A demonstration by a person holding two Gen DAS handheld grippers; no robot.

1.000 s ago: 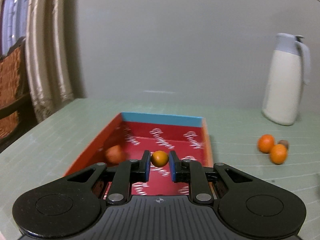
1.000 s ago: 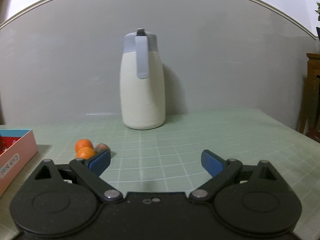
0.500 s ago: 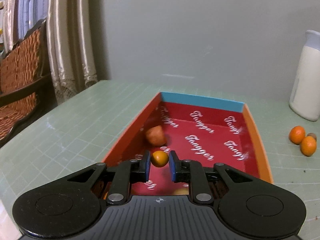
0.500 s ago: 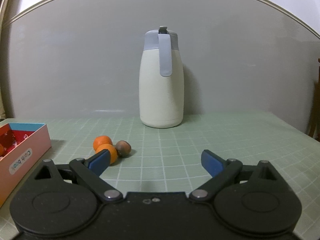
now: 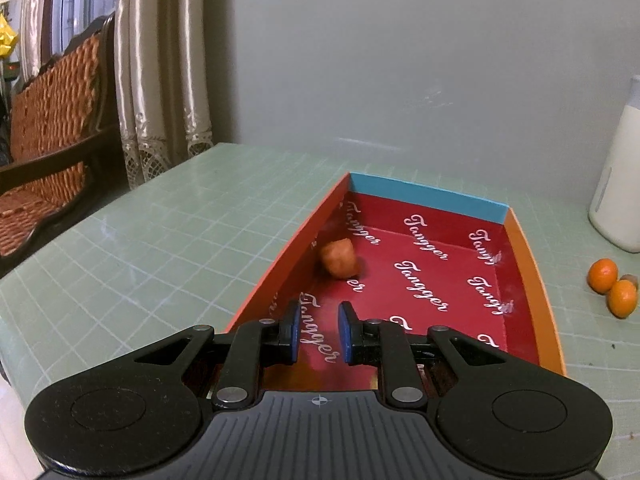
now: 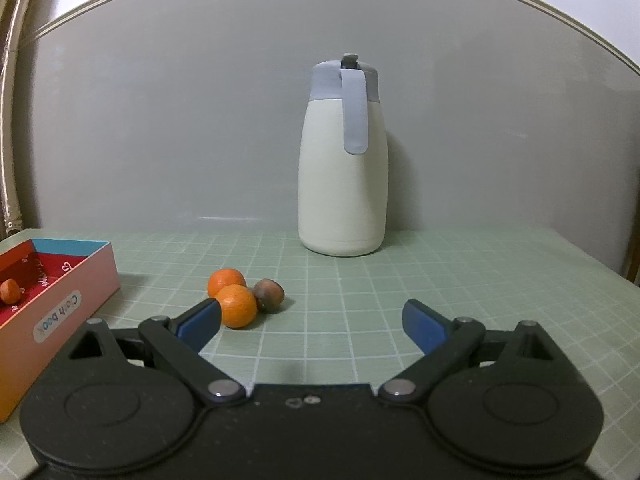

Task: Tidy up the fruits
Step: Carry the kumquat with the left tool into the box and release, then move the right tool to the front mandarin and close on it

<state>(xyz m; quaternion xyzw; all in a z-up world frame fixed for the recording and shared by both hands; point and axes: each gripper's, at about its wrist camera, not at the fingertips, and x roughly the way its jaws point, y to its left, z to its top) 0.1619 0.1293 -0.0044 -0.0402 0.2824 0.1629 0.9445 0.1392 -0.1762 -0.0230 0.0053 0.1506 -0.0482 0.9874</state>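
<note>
Left tongs (image 5: 318, 320) all but together and empty over the red box (image 5: 424, 196); right tongs (image 6: 312, 314) spread wide.
Inside the box, one orange fruit (image 5: 339, 258) near its left wall. Just past the right tongs' left pad, on the green mat (image 6: 440, 280): two oranges (image 6: 238, 306) and a brown fruit (image 6: 269, 295), bunched and touching. Best to centre on the near orange, then close gently without scattering its neighbours.

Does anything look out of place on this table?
Three fruits lie loose on the green mat, outside the red box: one orange, another orange beside it, and a dull brown fruit. Only one orange lump sits inside the box.
</note>
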